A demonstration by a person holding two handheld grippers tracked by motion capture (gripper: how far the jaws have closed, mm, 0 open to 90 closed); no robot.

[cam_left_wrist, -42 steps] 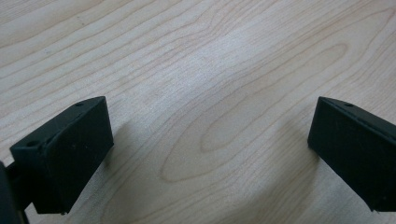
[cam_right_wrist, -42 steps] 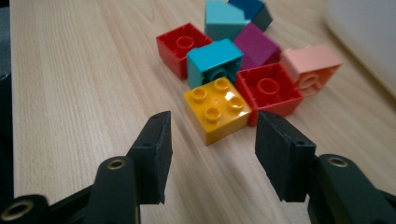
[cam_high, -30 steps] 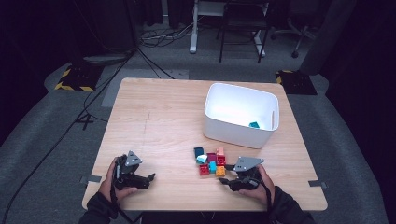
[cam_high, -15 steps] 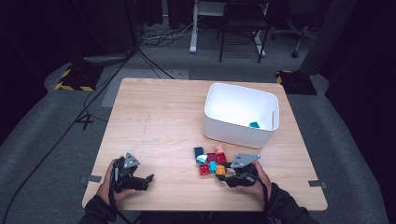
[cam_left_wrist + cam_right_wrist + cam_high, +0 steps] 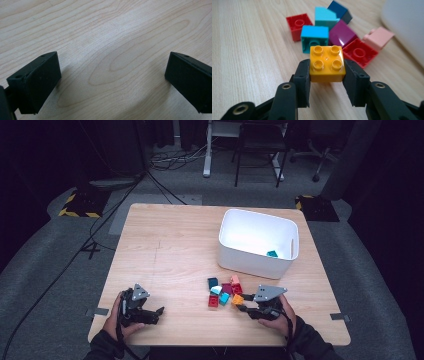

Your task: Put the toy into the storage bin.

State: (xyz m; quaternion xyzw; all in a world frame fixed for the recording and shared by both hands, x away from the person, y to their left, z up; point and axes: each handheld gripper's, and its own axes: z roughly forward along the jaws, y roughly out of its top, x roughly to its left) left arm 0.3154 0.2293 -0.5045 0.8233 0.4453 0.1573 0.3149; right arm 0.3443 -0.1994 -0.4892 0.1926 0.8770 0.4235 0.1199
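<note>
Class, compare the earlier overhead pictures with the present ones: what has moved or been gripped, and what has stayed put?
The right gripper has edged in toward the brick pile, and its jaws now clamp the orange four-stud plastic brick. The left gripper, open, has barely moved. The white plastic bin and the other bricks stayed put.

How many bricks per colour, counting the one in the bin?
orange brick: 1, in the right gripper
red bricks: 2
sky-blue brick: 1
turquoise bricks: 2, one on the table, one in the white bin
dark blue brick: 1
purple brick: 1
pink brick: 1
Total: 9
</note>
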